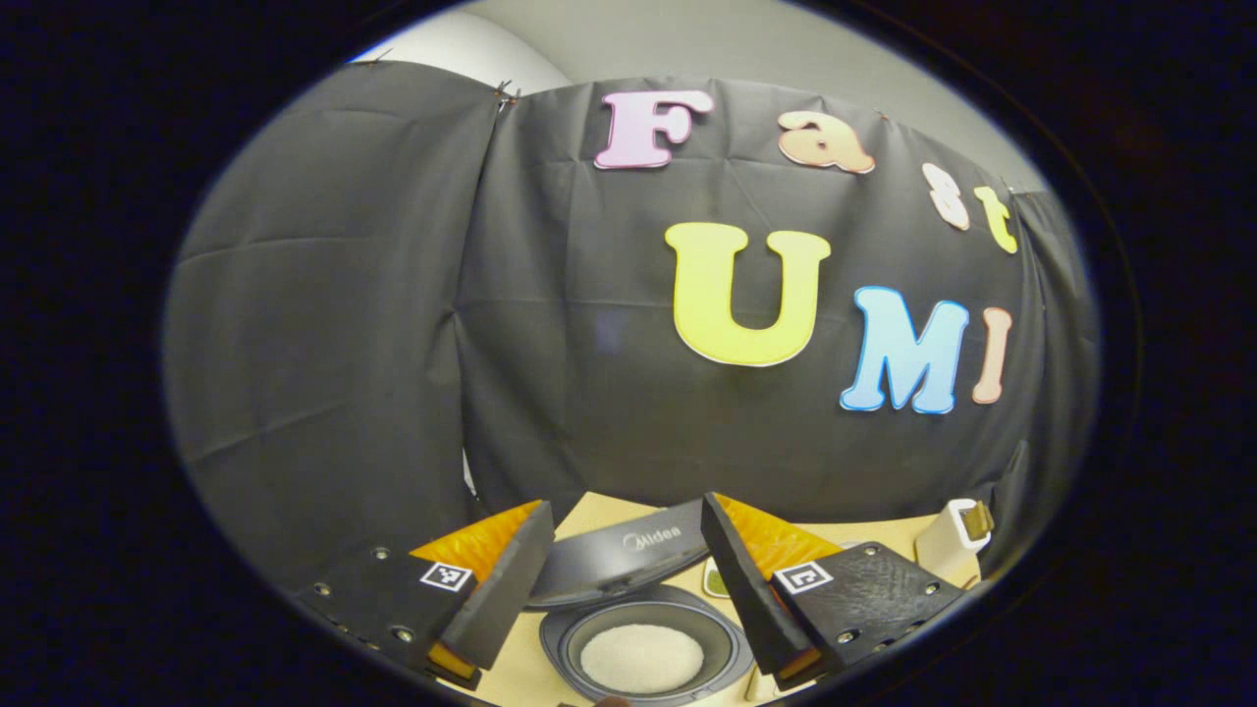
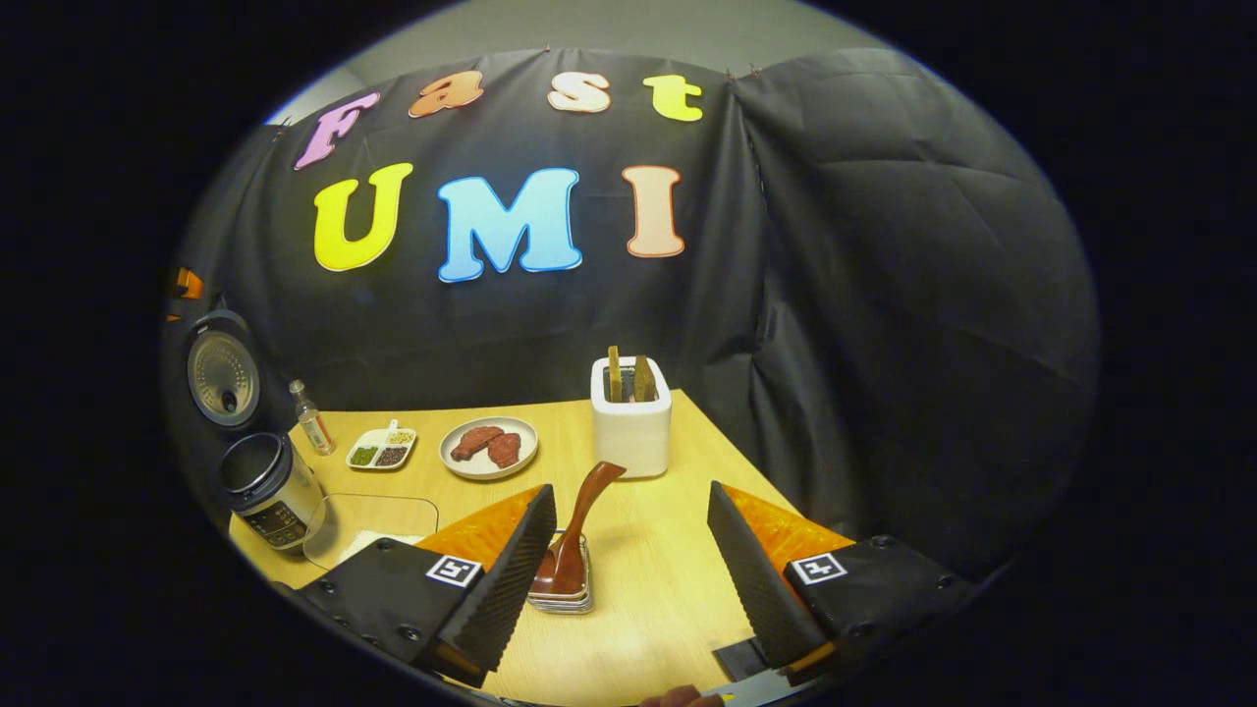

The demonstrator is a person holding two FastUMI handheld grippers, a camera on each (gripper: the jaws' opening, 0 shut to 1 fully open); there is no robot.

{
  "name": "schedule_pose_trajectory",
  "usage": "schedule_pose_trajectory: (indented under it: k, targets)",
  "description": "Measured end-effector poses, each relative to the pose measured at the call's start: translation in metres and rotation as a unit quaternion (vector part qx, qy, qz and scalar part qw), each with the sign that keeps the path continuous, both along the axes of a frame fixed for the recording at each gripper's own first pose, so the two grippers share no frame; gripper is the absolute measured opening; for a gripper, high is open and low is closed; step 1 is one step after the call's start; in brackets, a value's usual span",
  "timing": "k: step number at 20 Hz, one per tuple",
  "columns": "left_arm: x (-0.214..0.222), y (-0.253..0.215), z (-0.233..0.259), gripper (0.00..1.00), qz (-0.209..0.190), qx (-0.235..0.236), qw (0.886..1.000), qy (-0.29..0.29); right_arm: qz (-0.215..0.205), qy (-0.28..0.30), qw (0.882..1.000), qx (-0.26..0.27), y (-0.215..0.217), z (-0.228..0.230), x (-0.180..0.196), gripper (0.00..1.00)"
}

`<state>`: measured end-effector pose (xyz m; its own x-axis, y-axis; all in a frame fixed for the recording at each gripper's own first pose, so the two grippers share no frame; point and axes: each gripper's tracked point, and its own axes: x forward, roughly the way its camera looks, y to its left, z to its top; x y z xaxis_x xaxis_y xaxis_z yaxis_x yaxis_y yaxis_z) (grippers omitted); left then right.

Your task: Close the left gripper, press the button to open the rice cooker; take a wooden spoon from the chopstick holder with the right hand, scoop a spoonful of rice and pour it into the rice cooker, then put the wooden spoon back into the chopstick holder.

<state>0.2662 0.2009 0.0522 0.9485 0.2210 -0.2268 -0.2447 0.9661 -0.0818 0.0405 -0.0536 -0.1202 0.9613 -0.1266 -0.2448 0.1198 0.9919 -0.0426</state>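
The cooker (image 2: 263, 483) stands open, rice already in its pot (image 1: 640, 656). A wooden spoon (image 2: 577, 535) leans in a small dish (image 2: 562, 594) in front of the white holder (image 2: 630, 424), handle tilted toward it. The right hand-held gripper (image 2: 628, 555) is wide open and empty, the spoon just inside its left finger. The likely step is grasping the handle: centre it between the fingers and close mid-handle. The left hand-held gripper (image 1: 628, 579) hangs open and empty over the pot.

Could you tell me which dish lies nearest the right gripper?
The small square dish holding the spoon, by the right gripper; the meat plate and divided seasoning dish sit farther back.
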Motion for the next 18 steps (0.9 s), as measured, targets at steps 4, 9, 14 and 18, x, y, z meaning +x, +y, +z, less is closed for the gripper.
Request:
schedule_pose_trajectory:
  k: [4, 9, 14, 18]
  targets:
    - [0.044, 0.016, -0.029, 0.96, 0.003, -0.049, 0.998, 0.045, 0.004, -0.029, 1.0, -0.01, 0.002, 0.039, -0.005, 0.98]
    - [0.053, 0.009, -0.056, 0.97, 0.009, -0.105, 0.992, 0.071, 0.02, -0.041, 0.999, -0.006, 0.01, 0.057, -0.001, 0.98]
    - [0.021, -0.021, -0.077, 0.98, 0.003, -0.139, 0.983, 0.115, 0.05, -0.028, 0.998, -0.006, 0.007, 0.051, 0.014, 0.98]
    - [-0.013, -0.05, -0.107, 0.98, 0.009, -0.146, 0.978, 0.149, 0.085, -0.021, 0.996, -0.018, 0.004, 0.045, 0.026, 0.98]
